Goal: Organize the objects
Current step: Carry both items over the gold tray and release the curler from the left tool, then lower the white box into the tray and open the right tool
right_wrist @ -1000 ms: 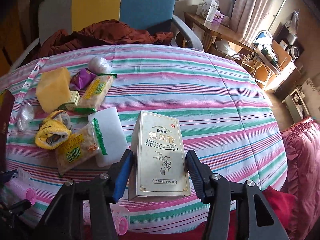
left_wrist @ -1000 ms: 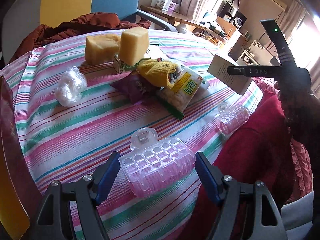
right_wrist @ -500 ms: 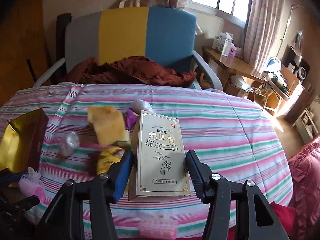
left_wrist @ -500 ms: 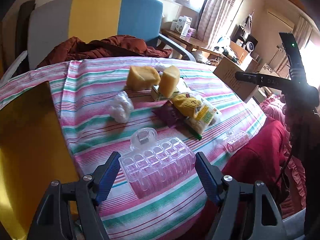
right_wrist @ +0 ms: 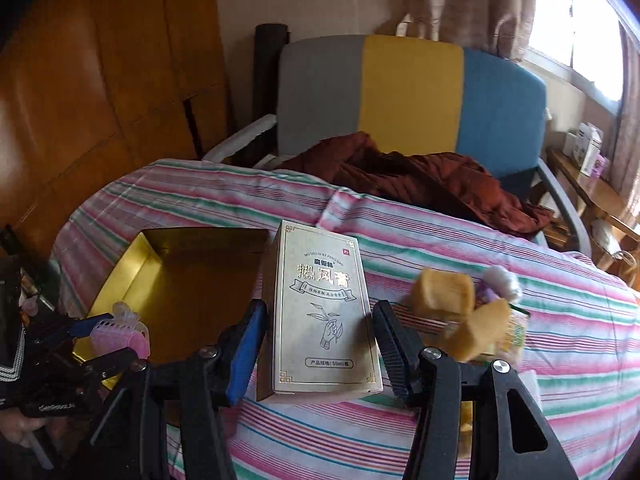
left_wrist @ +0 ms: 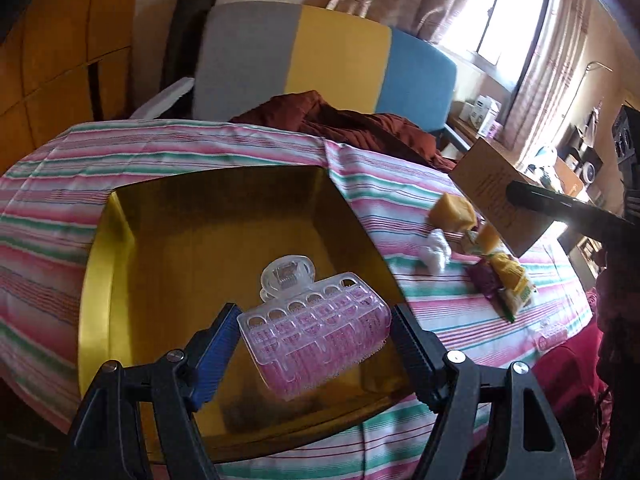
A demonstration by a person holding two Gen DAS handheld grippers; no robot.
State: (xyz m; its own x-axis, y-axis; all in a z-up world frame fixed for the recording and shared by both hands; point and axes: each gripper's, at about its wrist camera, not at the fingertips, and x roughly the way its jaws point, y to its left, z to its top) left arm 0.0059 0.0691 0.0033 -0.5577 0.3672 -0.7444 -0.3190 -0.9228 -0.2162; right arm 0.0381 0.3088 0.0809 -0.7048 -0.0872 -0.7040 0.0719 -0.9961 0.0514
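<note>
My left gripper (left_wrist: 316, 340) is shut on a pink hair roller (left_wrist: 316, 336) with a clear clip, held above the inside of the open gold box (left_wrist: 104, 280). In the right wrist view the same roller (right_wrist: 120, 336) hangs over the gold box (right_wrist: 120, 276) at the left. My right gripper (right_wrist: 320, 340) is shut on a pale gold carton (right_wrist: 320, 304) with Chinese print, held upright above the striped tablecloth (right_wrist: 400, 432) just right of the box. That carton (left_wrist: 500, 200) shows at the right of the left wrist view.
Yellow sponges (left_wrist: 452, 212), a crumpled clear bag (left_wrist: 436, 248), snack packets (left_wrist: 508, 284) and another roller (left_wrist: 552, 336) lie on the cloth to the right. A chair (right_wrist: 408, 96) with a brown garment (right_wrist: 420, 180) stands behind the table.
Both grippers have swung left, away from the pile of items. The left one now holds the roller over the gold box; the right one has carried the carton beside it.
</note>
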